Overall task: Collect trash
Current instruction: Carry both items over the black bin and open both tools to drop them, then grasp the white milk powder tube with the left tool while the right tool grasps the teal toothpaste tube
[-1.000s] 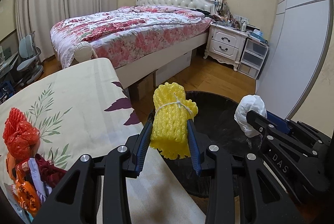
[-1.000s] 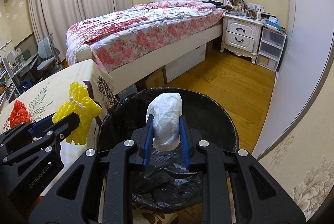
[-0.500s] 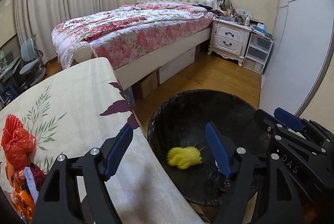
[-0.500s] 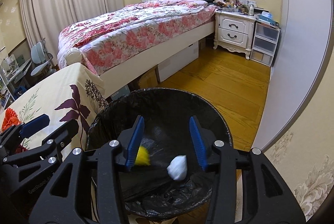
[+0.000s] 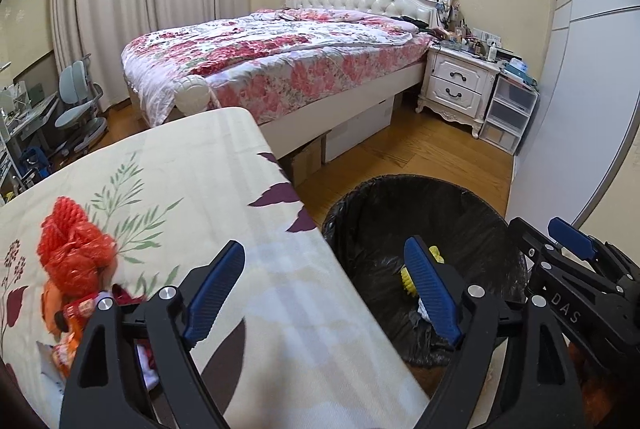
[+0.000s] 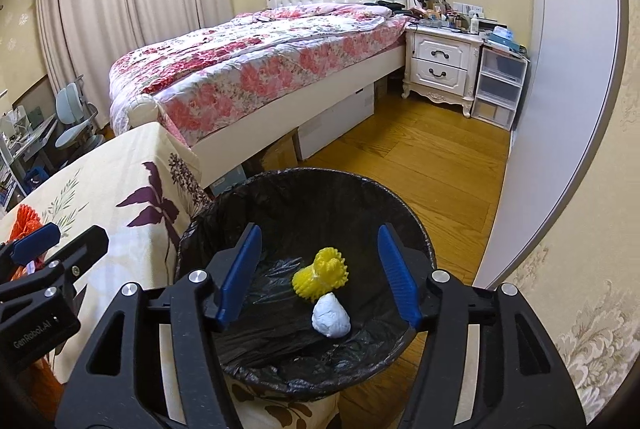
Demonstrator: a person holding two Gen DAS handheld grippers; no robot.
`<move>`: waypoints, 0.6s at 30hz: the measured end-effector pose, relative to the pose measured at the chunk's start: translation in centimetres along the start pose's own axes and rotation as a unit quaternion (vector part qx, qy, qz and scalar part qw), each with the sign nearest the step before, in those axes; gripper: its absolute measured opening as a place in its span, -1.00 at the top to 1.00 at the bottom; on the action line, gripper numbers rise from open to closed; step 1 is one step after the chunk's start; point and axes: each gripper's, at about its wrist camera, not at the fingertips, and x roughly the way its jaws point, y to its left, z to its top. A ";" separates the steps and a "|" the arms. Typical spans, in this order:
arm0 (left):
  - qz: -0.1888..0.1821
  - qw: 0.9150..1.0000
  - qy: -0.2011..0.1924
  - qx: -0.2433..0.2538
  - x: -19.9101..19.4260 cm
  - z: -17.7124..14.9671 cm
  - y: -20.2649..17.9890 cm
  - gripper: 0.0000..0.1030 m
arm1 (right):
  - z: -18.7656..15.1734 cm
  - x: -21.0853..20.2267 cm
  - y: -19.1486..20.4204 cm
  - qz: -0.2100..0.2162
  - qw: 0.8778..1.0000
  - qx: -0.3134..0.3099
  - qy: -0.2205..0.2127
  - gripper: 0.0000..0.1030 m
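- Lying at the far left of the left wrist view, a heap of orange-red mesh netting and crumpled snack wrappers [image 5: 76,269] sits on the cream floral-print tablecloth [image 5: 192,189]; it is the trash not yet collected, gathered near the cloth's near edge where either tool could reach it.
- Hovering over that cloth's right edge, the left gripper [image 5: 324,293] holds nothing, its blue-padded jaws spread wide; one pad is above the cloth and the other above the bin, which suits a tool placed between the drop-off point and the next pick.
- Just right of the table edge stands the round bin lined with a black plastic bag [image 6: 400,197], set close against the table so that trash need only be carried a short way sideways.
- At the bottom of the liner lies a yellow foam-net sleeve [image 6: 320,275], and touching its lower right side is a white crumpled wad of paper or plastic [image 6: 331,317]; both rest loose on the bag, free of any jaw.
- Directly above those two pieces hangs the right gripper [image 6: 320,273], empty, jaws parted wide, centred over the bin mouth, a sensible spot for letting things fall inside the rim.
- My judgement: two items are binned, the orange heap remains, and the left tool is the nearer one to fetch it.
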 end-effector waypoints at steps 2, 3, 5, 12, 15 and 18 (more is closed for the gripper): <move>0.005 1.000 0.000 0.001 -0.9 -0.4 0.4 -0.59 | -0.3 -0.6 0.5 0.002 1.000 -0.004 0.003 -0.15; 0.006 1.000 0.001 0.001 -1.3 -0.6 0.7 -0.59 | -0.6 -0.9 0.7 0.004 1.000 -0.006 0.004 -0.15; 0.009 1.000 0.002 -0.002 -2.2 -1.2 1.6 -0.59 | -1.1 -1.6 1.2 0.008 1.000 -0.006 0.006 -0.15; 0.025 1.000 0.007 -0.016 -5.0 -3.3 4.5 -0.59 | -3.2 -4.1 3.5 0.030 0.999 -0.024 0.012 -0.15; 0.037 0.999 0.008 -0.023 -6.2 -4.2 5.7 -0.59 | -3.9 -5.2 4.7 0.042 0.998 -0.034 0.011 -0.15; 0.049 0.998 0.009 -0.031 -7.3 -5.0 7.1 -0.59 | -4.5 -6.1 6.1 0.054 0.997 -0.046 0.011 -0.15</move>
